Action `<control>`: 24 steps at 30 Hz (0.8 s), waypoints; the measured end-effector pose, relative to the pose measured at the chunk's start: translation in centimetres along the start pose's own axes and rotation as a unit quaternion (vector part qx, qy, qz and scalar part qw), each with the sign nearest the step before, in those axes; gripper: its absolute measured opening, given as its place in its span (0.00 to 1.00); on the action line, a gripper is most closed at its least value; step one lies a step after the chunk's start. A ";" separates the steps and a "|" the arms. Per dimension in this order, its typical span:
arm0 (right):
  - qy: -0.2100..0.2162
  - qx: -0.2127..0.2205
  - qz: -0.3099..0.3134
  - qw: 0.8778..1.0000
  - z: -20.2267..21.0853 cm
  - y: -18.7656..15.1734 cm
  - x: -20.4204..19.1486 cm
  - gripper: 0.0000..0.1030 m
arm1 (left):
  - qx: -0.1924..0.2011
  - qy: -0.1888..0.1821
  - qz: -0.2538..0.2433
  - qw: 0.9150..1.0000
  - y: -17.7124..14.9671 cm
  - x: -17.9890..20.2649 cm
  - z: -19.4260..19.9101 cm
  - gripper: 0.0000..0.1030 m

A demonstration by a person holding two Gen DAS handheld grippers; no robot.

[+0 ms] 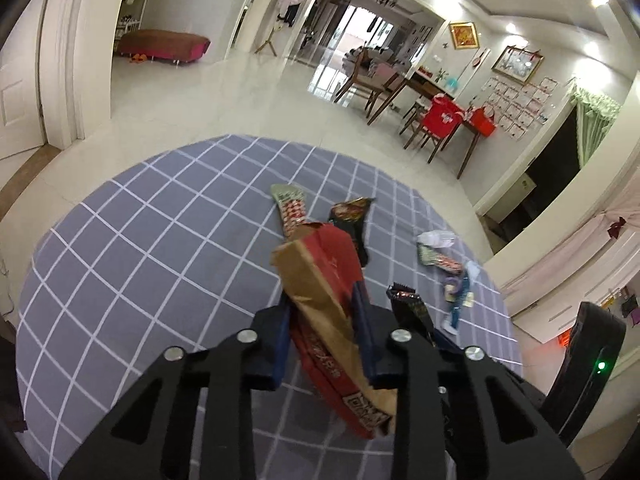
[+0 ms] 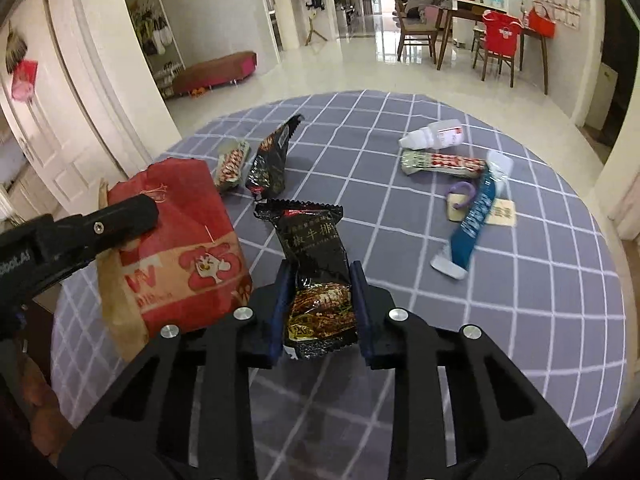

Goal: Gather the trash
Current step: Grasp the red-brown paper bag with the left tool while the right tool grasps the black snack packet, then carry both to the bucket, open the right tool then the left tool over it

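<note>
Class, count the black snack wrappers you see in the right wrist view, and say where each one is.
2. One black wrapper is clamped in the right tongs; the other lies farther back on the checked tablecloth, beside a striped wrapper. Others may be hidden.

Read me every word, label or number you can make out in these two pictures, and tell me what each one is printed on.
"椒牛排", partly creased: black snack wrapper between the right tongs.
"2K", cut off: same wrapper, lower end.
"obot.AI", start hidden: left tongs' body.
QR code, unreadable: red paper bag in the left tongs.
Bag's white lettering, dropper bottle label, blue tube, striped wrappers: too blurred.
</note>
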State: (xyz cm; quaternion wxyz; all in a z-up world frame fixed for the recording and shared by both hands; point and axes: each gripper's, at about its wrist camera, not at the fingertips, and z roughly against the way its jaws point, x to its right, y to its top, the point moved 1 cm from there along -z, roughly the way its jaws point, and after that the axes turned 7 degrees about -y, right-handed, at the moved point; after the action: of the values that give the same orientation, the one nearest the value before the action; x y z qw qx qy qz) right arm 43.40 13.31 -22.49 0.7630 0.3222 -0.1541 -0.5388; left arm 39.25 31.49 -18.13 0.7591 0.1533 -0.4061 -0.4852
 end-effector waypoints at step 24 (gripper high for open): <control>-0.062 0.134 -0.209 0.967 23.0 -14.9 21.1 0.27 | -0.022 -0.133 -0.206 0.969 -12.5 25.6 5.3 0.23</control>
State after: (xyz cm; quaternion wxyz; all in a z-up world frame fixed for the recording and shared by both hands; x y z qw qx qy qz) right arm 27.08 -16.77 -17.49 0.5724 0.4126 -0.2012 -0.6794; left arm 32.61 4.26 -10.69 0.5849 0.1511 -0.4520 -0.6563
